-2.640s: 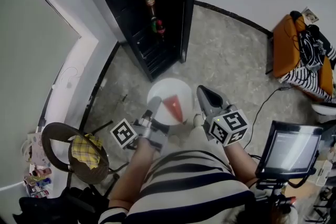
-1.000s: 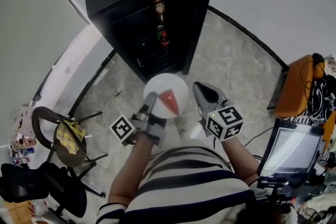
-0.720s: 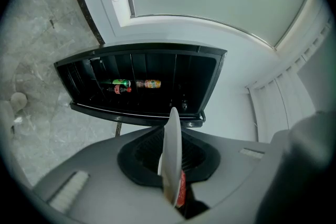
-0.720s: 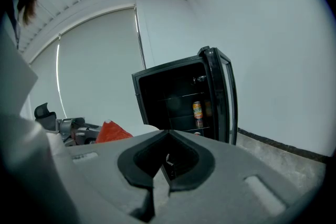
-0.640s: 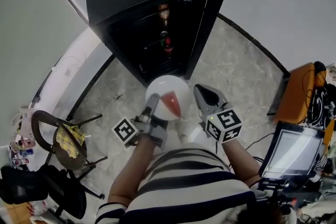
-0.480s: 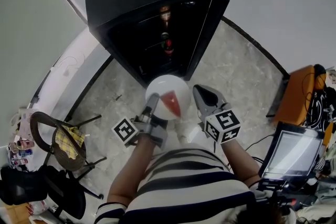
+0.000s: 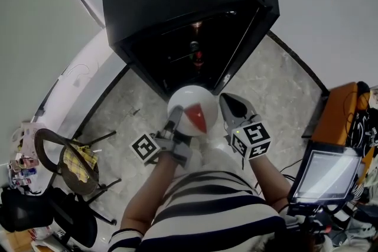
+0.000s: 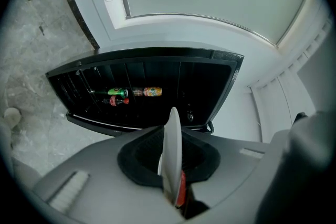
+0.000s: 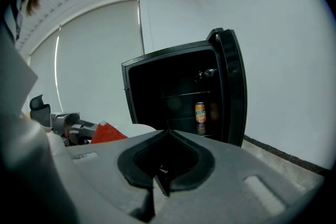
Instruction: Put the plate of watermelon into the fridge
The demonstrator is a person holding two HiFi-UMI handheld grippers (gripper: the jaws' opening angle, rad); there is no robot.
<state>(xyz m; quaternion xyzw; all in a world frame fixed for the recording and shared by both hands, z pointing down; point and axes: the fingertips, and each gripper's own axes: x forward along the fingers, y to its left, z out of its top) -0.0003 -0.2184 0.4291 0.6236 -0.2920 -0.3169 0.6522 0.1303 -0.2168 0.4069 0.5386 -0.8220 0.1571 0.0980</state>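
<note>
Left gripper (image 7: 175,120) fingers clamp the rim of the plate (image 7: 189,100) with the watermelon (image 7: 199,119) on it, held in the air just before the open fridge (image 7: 171,3); right gripper (image 7: 231,108) fingers together, empty; plate not yet inside, so setting it in remains.

short-sleeved striped shirt (image 7: 207,209): broad dark navy and white horizontal bands, same stripes on sleeve edge. left gripper (image 7: 176,117): grey tapering body, left marker cube (image 7: 147,147) at rear, white with black square pattern. right gripper (image 7: 228,101): matching grey shell, pointed nose, dark hollow on top, right marker cube (image 7: 251,140) behind, black-and-white squares on each visible face. close up: smooth grey moulded jaws, black lining round inner recess.
</note>
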